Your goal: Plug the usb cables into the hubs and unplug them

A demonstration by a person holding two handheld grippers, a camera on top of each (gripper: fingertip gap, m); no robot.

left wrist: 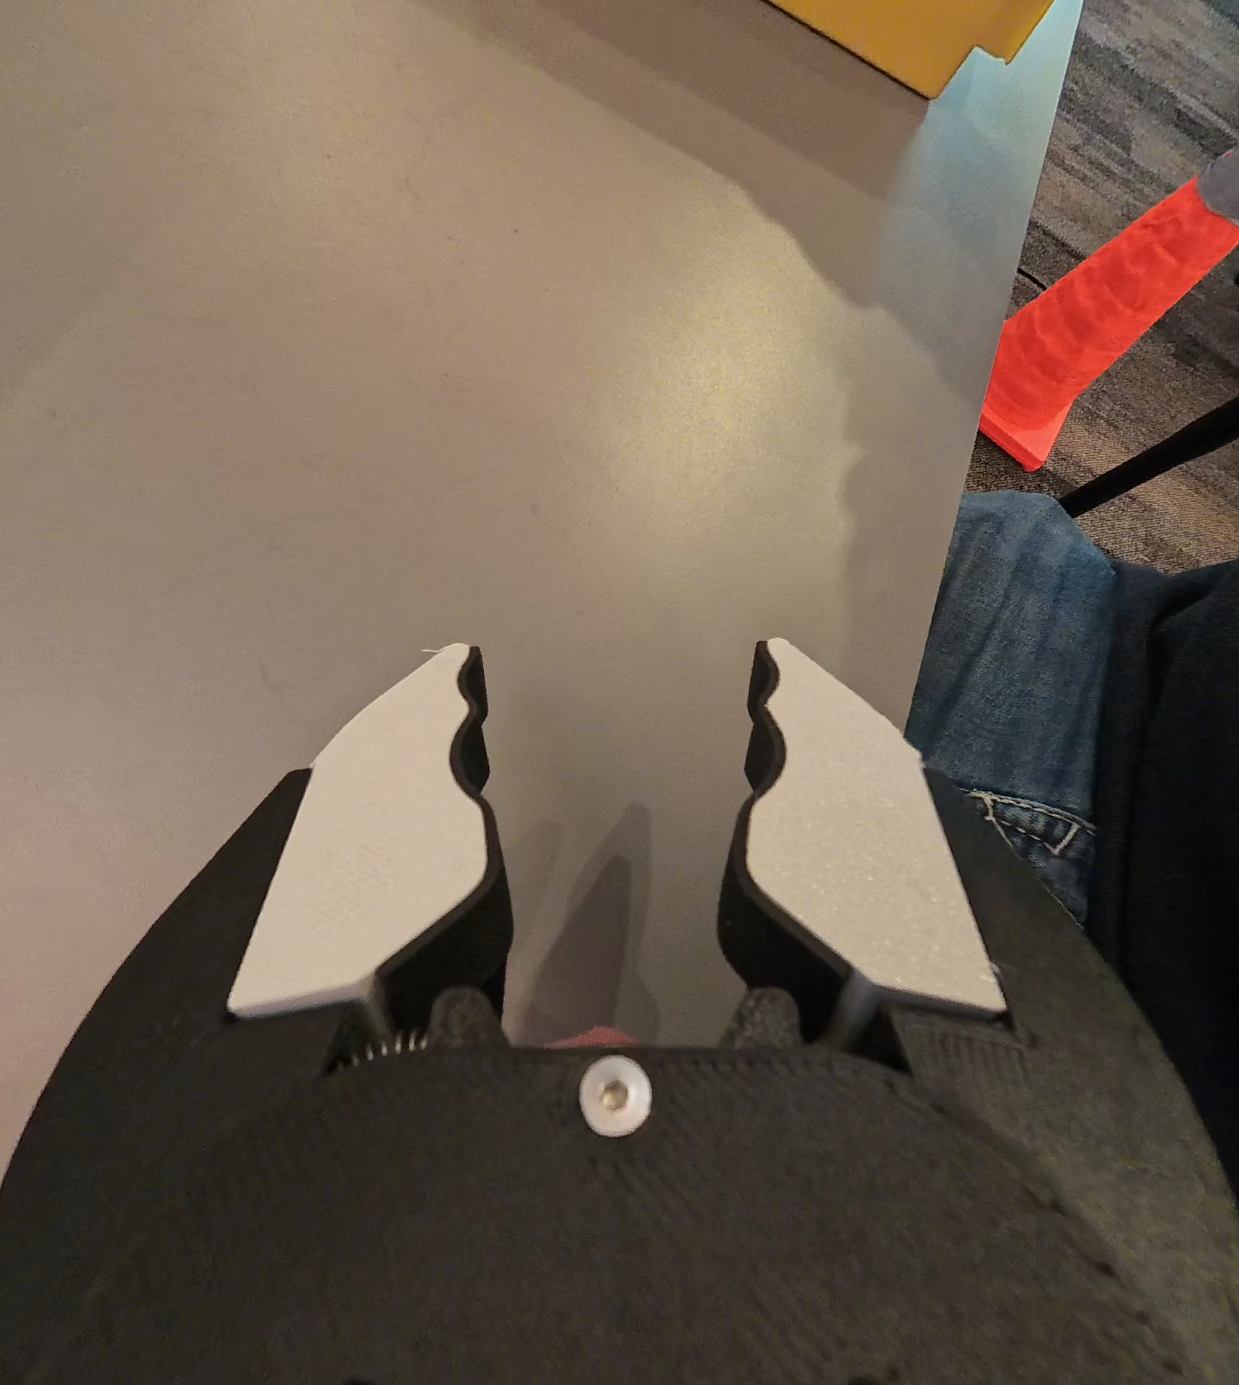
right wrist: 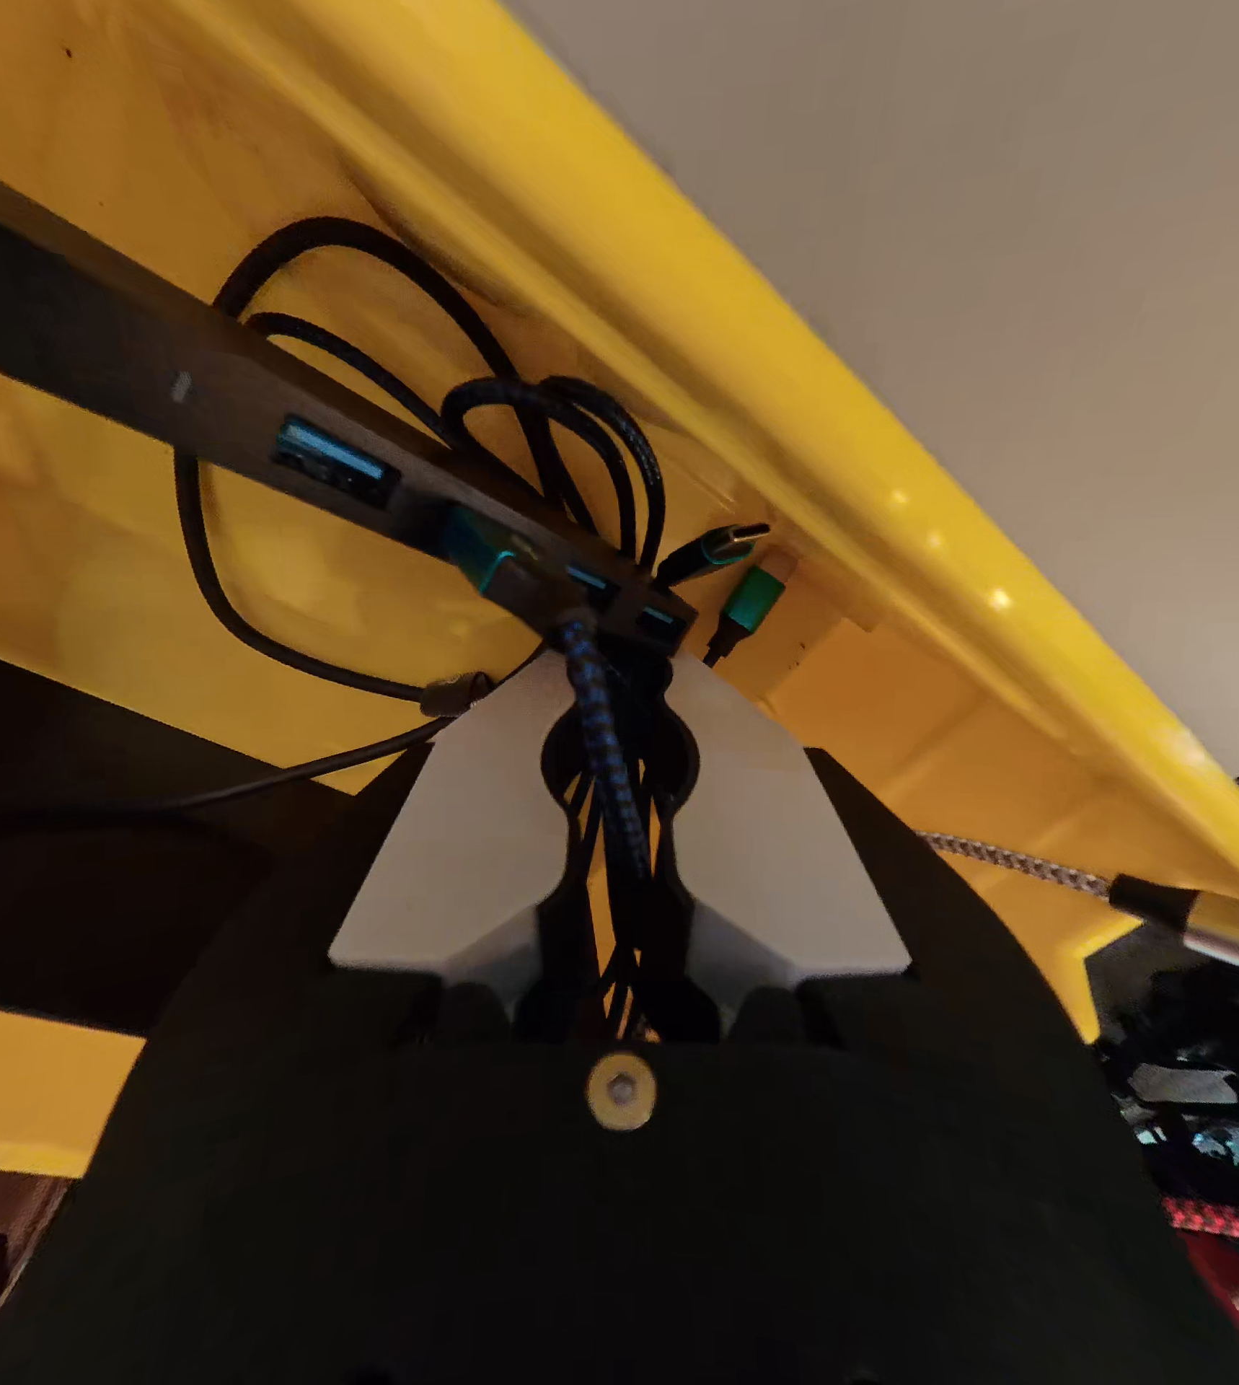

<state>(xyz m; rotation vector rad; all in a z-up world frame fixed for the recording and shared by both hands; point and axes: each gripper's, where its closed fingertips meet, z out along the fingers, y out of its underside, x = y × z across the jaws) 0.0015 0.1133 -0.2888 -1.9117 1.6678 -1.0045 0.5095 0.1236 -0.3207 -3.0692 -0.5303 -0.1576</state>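
Note:
In the right wrist view my right gripper (right wrist: 613, 667) is shut on a bundle of black and blue braided USB cables (right wrist: 613, 794) that runs between the jaws. Just past the fingertips is a long dark grey hub (right wrist: 227, 397) with blue ports, over the yellow bin (right wrist: 676, 262). A teal USB plug (right wrist: 482, 558) sits in one port. Two loose teal USB-C plugs (right wrist: 748, 599) hang at the hub's end. In the left wrist view my left gripper (left wrist: 620, 659) is open and empty above the grey table (left wrist: 302, 375).
The yellow bin's corner (left wrist: 924, 37) shows at the table's far edge. An orange cone (left wrist: 1111, 300) stands on the floor, and a person's leg in jeans (left wrist: 1013, 637) is beside the table edge. A silver braided cable (right wrist: 1013, 869) crosses the bin rim above a pile of cables (right wrist: 1216, 1124). There is about 50 cm between the tips of the two grippers.

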